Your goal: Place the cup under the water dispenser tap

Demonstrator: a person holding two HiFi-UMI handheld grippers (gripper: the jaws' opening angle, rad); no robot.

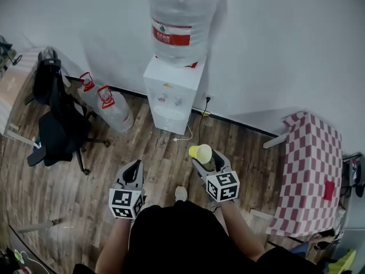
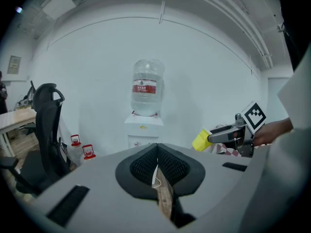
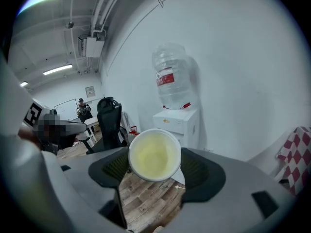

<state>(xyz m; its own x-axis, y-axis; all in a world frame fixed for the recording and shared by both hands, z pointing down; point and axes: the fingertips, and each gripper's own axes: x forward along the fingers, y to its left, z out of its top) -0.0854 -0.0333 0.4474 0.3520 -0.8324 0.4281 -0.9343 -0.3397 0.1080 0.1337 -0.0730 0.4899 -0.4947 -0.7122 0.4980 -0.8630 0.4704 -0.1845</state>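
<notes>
A yellow cup (image 1: 201, 153) is held between the jaws of my right gripper (image 1: 209, 162), which is shut on it. In the right gripper view the cup (image 3: 154, 154) faces the camera, its mouth open and empty. The white water dispenser (image 1: 172, 93) with a big clear bottle (image 1: 181, 16) stands against the wall, straight ahead of the cup and some way off. My left gripper (image 1: 132, 173) hangs to the left, shut, with nothing in it. In the left gripper view the dispenser (image 2: 144, 130) is ahead and the cup (image 2: 201, 140) shows at the right.
Two spare water bottles with red caps (image 1: 105, 104) lie left of the dispenser. A black office chair (image 1: 57, 124) stands at the left beside a desk (image 1: 11, 87). A red-and-white checked table (image 1: 311, 170) is at the right. A white cable (image 1: 185, 136) lies on the wooden floor.
</notes>
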